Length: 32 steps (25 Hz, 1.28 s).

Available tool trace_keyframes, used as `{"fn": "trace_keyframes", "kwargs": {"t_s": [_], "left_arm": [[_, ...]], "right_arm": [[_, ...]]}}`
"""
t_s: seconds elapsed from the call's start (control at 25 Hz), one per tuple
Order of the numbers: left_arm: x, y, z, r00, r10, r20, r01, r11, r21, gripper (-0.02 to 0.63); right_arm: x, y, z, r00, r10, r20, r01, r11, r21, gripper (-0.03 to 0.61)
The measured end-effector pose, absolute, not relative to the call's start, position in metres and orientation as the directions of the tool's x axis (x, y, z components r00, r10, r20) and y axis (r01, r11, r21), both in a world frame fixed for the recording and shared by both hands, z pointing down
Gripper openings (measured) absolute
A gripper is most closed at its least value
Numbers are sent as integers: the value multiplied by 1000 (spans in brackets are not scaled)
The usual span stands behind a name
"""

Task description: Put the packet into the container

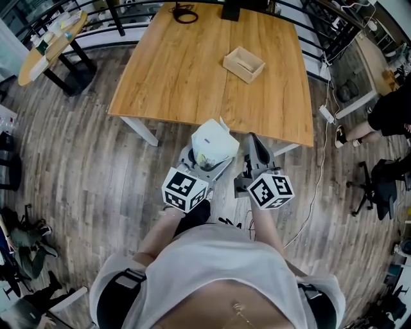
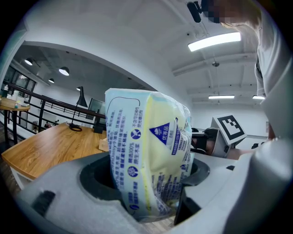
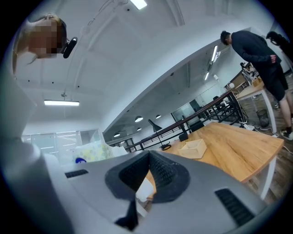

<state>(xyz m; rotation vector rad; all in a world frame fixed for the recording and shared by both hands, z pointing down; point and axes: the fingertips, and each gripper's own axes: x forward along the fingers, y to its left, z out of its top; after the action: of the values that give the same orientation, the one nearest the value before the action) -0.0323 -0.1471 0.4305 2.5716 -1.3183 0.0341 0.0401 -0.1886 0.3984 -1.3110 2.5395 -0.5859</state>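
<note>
My left gripper (image 1: 209,164) is shut on a white and pale yellow packet (image 1: 214,144) with blue print, held upright in front of my body, short of the wooden table's near edge. In the left gripper view the packet (image 2: 151,151) fills the space between the grey jaws (image 2: 146,203). The container, a small open light-wood box (image 1: 243,64), sits on the table toward the far right, and it also shows in the right gripper view (image 3: 193,148). My right gripper (image 1: 255,151) hangs just right of the packet, its black pads (image 3: 161,170) meeting at the tip with nothing between them.
The wooden table (image 1: 186,77) carries a black cable coil (image 1: 185,13) at its far edge. A round side table (image 1: 51,40) stands at the far left. On the right are a person in black (image 1: 388,112), an office chair (image 1: 379,186) and a power strip (image 1: 326,114).
</note>
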Motion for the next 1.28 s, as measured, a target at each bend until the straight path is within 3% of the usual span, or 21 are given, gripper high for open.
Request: {"fn": "trace_keyframes", "kwargs": {"t_s": [0.92,1.28], "left_arm": [[-58,-243,421,612,-780,131,-788,-587,186,355],[-70,-263,413,625,-768,143,-778,-596,196,356]], "right_arm": [[56,-269,402,-498,-867,-19,-782,459,-422,12],[56,-284,394,-541,-841,-6,-789,510,-343,12]]}}
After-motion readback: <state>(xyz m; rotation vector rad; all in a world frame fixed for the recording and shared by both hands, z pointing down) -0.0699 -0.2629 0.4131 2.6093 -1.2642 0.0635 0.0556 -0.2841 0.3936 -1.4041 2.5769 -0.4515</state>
